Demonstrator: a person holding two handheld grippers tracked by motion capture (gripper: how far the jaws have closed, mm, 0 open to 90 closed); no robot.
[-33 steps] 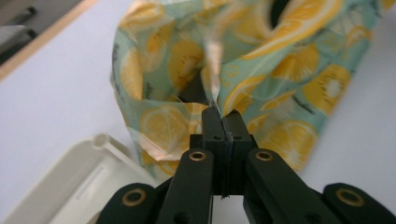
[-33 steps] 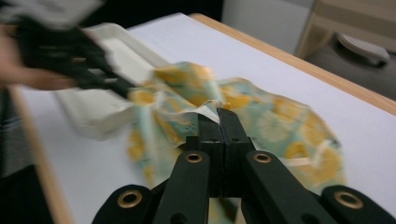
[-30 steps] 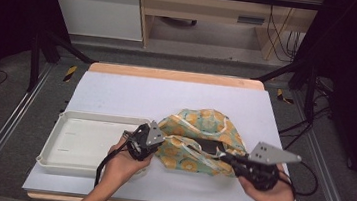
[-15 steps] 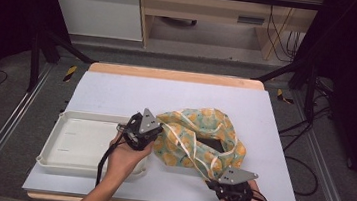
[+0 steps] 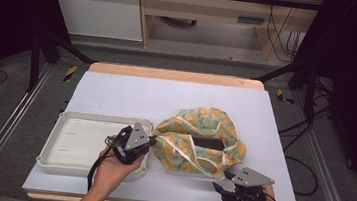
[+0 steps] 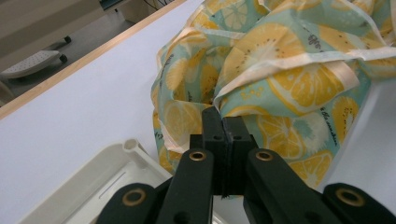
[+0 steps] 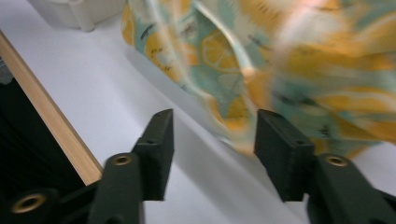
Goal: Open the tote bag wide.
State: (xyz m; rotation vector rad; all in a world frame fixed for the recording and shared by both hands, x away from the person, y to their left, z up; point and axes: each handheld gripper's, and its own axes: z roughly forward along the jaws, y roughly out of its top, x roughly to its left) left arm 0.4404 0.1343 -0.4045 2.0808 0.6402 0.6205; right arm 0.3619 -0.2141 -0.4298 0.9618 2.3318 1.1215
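Found the fruit-print cloth point(image 5: 189, 126) heaped in a loose crumple on the white table point(image 5: 167, 94), a little toward 4 o'clock from its middle, cream straps point(image 5: 181, 150) looping over the folds. Noted the white tray point(image 5: 64, 118) at 8 o'clock, touching or nearly touching the cloth's edge nearest to it. Saw the left gripper point(image 5: 151, 139) at the tray's 3 o'clock rim, jaws pressed fully together on a hem fold at the cloth's 9 o'clock side (the fold sat right at the tips in the left gripper view). Saw the right gripper point(image 5: 220, 181) low at the table's 5 o'clock edge, jaws just opened to a middling gap, nothing between the pads, the cloth's near hem just ahead and blurred. Judged the step in hand to be a fresh grip for the right tool. Thought it best to bring those jaws in low and level toward 11 o'clock, take the hem itself rather than a loose strap, and bite only one layer. Reckoned the left pinch should hold firm meanwhile, so that a pull toward 3 o'clock could open the heap without dragging it off the tray side.
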